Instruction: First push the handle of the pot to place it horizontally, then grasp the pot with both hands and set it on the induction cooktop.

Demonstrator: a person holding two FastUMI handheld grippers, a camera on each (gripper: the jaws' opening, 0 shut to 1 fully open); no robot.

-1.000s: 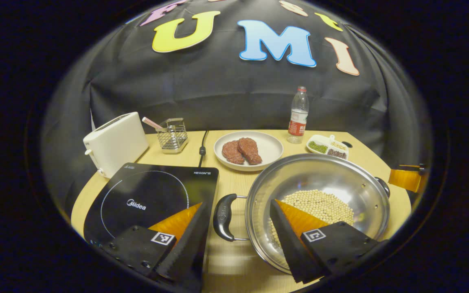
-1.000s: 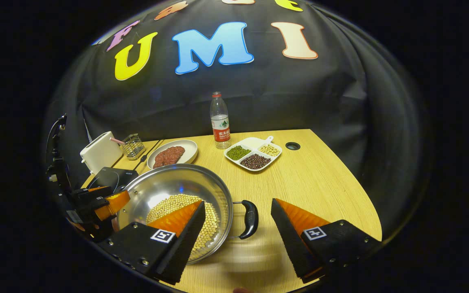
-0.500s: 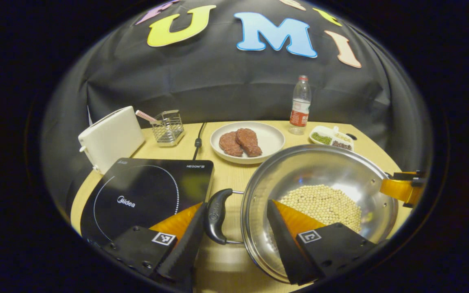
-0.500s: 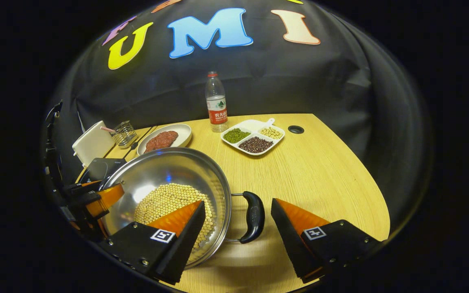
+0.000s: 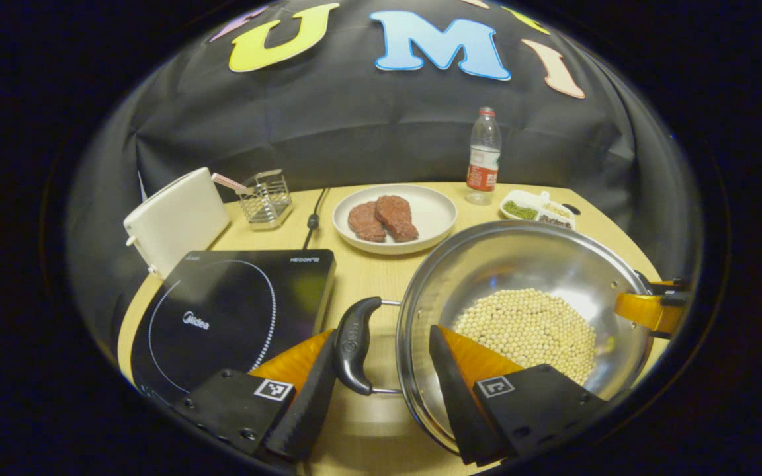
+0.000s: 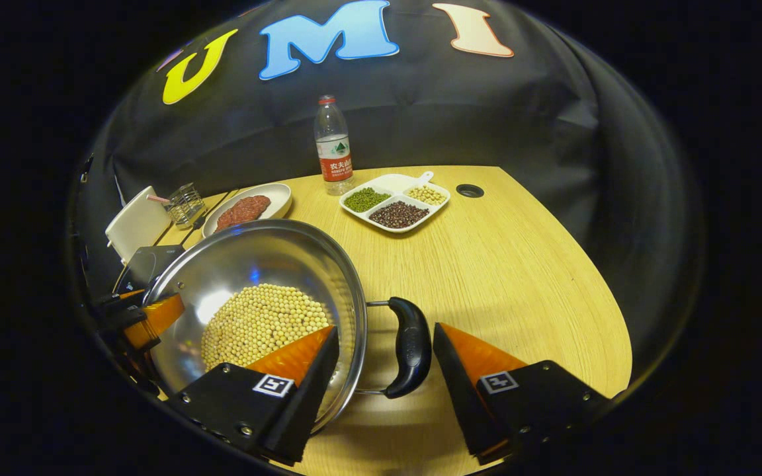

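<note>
A pretend kitchen: a wooden table [image 6: 520, 264] holds a cooktop [image 5: 235, 311], toaster [image 5: 172, 218] and meat plate [image 5: 434, 211].

- Pot [image 5: 520, 264] near rim: hidden behind left gripper [image 5: 381, 387] finger.
- Induction cooktop [image 6: 149, 261]: mostly hidden behind pot in right gripper view.
- Divided dish [image 5: 540, 213] contents: too small to identify.

white toaster [image 5: 176, 218], plate of meat [image 5: 394, 218], water bottle [image 6: 332, 149], divided bean tray [image 6: 394, 201]

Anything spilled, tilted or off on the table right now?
Nothing stands out. The soybeans all sit inside the pot, which looks level on the table, none scattered. The plate of meat and bottle look undisturbed, bottle upright.
</note>
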